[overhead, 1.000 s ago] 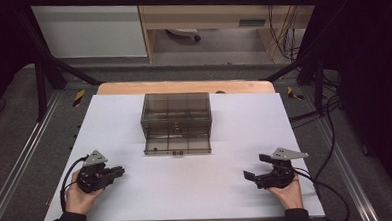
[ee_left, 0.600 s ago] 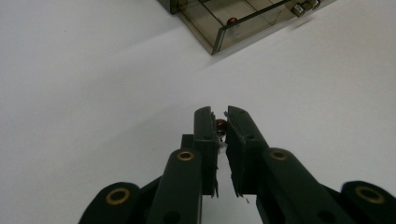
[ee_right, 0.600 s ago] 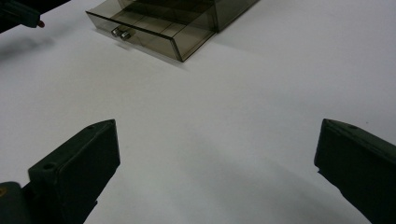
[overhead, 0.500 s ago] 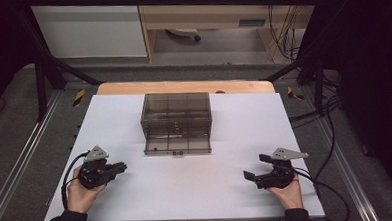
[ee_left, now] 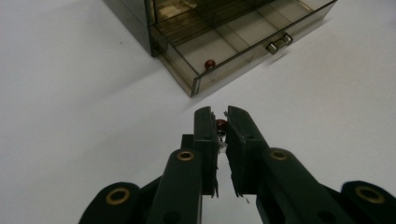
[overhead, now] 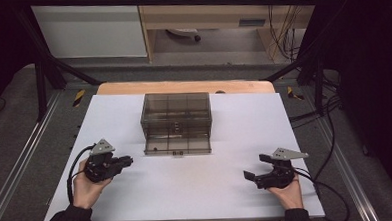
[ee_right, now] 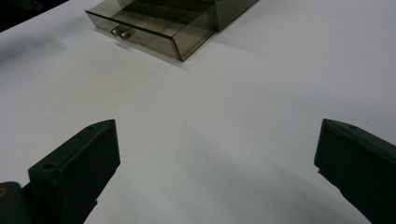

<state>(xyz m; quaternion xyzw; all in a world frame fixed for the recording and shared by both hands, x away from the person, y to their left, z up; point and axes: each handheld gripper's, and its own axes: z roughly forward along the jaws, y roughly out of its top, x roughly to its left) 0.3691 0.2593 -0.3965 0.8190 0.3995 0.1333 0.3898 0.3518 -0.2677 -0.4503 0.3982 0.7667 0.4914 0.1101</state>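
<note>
A smoky clear drawer box point(overhead: 176, 111) stands mid-table with its lower drawer point(overhead: 177, 145) pulled out toward me. One small red bead point(ee_left: 209, 63) lies in the drawer's front left corner, near the metal handle point(ee_left: 279, 43). My left gripper point(overhead: 127, 160) rests on the table left of the drawer. In the left gripper view its jaws point(ee_left: 218, 113) are shut on another small red bead point(ee_left: 221, 124) with a bit of metal under it. My right gripper point(overhead: 255, 166) sits at the front right, jaws wide open point(ee_right: 218, 123) and holding nothing, pointing at the drawer point(ee_right: 154, 32).
The white table top point(overhead: 245, 128) lies on a wooden board point(overhead: 133, 88). Black frame posts and cables point(overhead: 329, 114) stand around the table's sides. A cable loops from the left gripper beside the person's left hand point(overhead: 85, 190).
My left gripper has moved slightly forward toward the drawer box. The right gripper has stayed where it was.
</note>
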